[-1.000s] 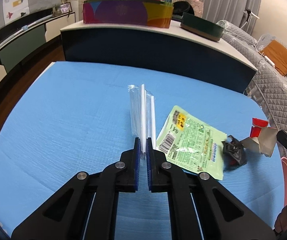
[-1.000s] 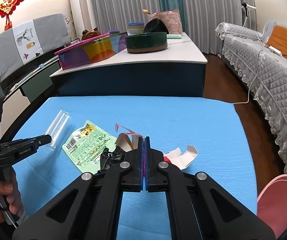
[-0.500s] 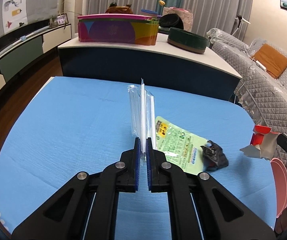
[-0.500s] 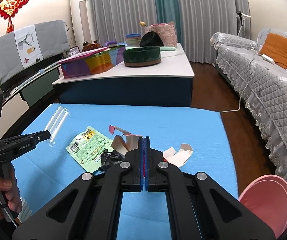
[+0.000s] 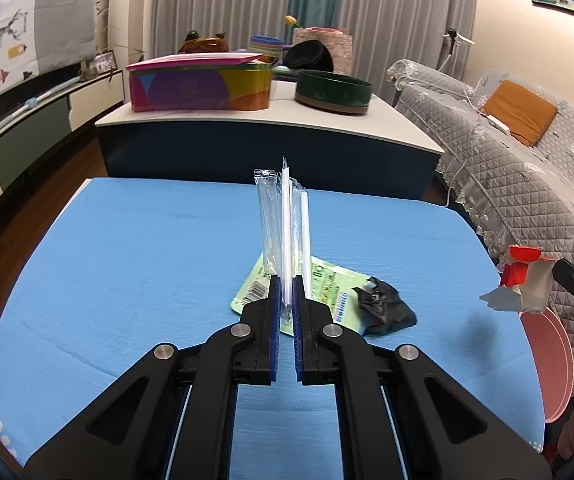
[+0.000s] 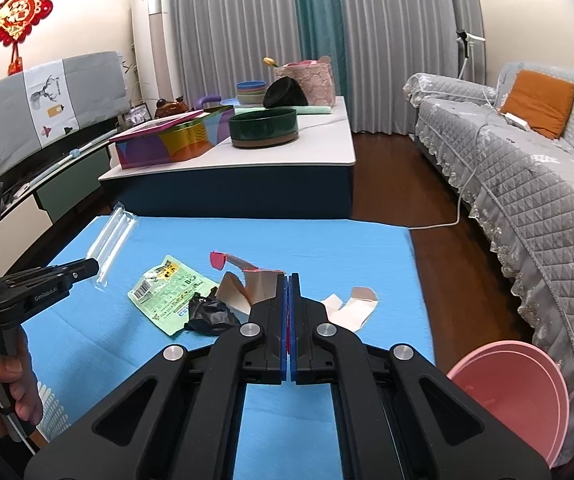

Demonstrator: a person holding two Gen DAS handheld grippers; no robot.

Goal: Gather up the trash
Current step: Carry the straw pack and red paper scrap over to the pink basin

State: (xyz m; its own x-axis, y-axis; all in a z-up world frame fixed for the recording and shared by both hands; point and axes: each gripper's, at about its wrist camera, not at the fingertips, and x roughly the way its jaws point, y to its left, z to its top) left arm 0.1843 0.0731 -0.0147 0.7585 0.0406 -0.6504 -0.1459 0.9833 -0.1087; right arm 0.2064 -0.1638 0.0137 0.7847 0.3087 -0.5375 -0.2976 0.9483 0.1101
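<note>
My left gripper [image 5: 285, 280] is shut on a clear plastic packet of white straws [image 5: 283, 220], which sticks up from its fingers above the blue table [image 5: 147, 260]. The right wrist view shows that gripper [image 6: 87, 268] and packet [image 6: 113, 240] at the left. My right gripper [image 6: 289, 280] is shut on a torn red and white carton [image 6: 255, 284], held off the table; the left wrist view has the carton [image 5: 523, 280] at the right edge. A green wrapper [image 5: 327, 284] [image 6: 167, 292] and a crumpled black scrap [image 5: 383, 308] [image 6: 207, 314] lie on the table.
A pink bin [image 6: 519, 392] [image 5: 547, 360] stands off the table's right side. Behind the table is a low white-topped cabinet [image 6: 287, 152] with a colourful box and a dark green bowl. A grey sofa [image 6: 527, 184] runs along the right. A hand [image 6: 3, 392] holds the left gripper's handle.
Both grippers have risen and drawn back from the table with their loads still clamped. The green wrapper and black scrap stay put and now sit lower and farther off in both views.
</note>
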